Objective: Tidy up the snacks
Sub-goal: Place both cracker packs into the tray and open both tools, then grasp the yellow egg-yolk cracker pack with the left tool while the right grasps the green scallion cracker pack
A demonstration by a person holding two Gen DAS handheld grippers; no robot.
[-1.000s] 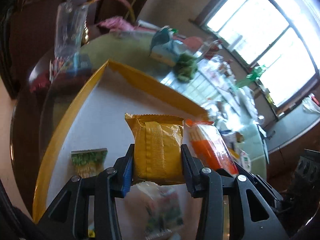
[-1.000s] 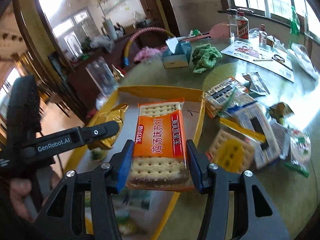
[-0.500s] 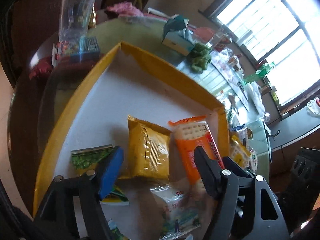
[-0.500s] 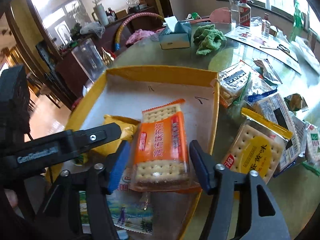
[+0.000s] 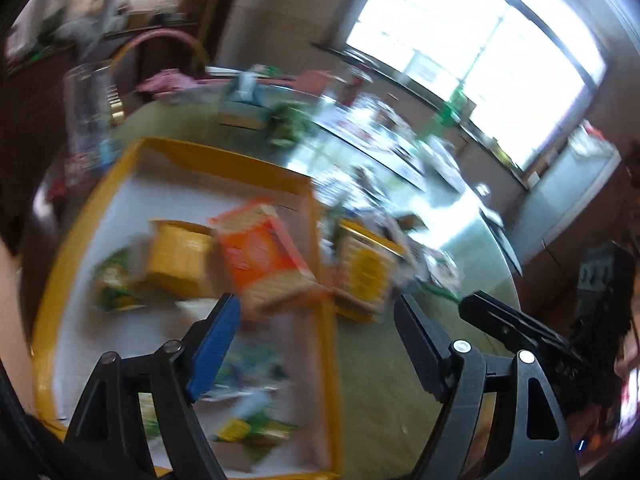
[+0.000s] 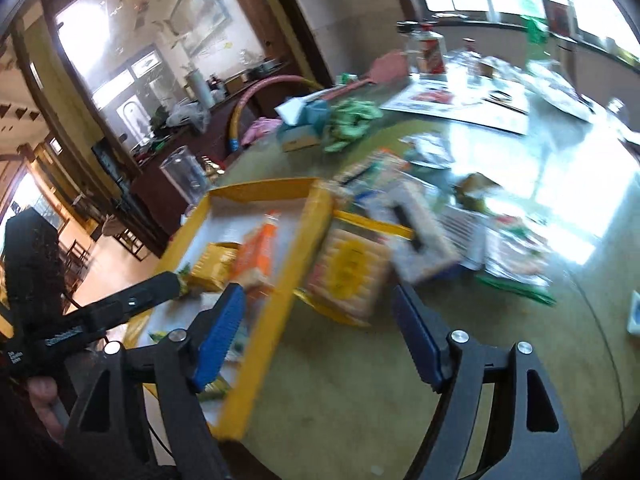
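A yellow-rimmed tray lies on the round table. Inside it rest a yellow snack pack, an orange cracker pack and several small green packets. Just outside the tray's right rim sits a yellow-labelled cracker pack. My left gripper hangs over the tray's right rim, jaws still opening, nothing between them. My right gripper hovers above the table by that rim, jaws also opening and empty. Both views are blurred.
More loose snack packs lie heaped right of the tray. A tissue box, a green cloth, bottles and papers crowd the far side. A clear jar stands left of the tray. A hand shows at lower left.
Both grippers let go of their packs, the yellow one and the orange crackers, which now lie in the tray. Both jaws widened and both grippers swung right, toward the loose snacks.
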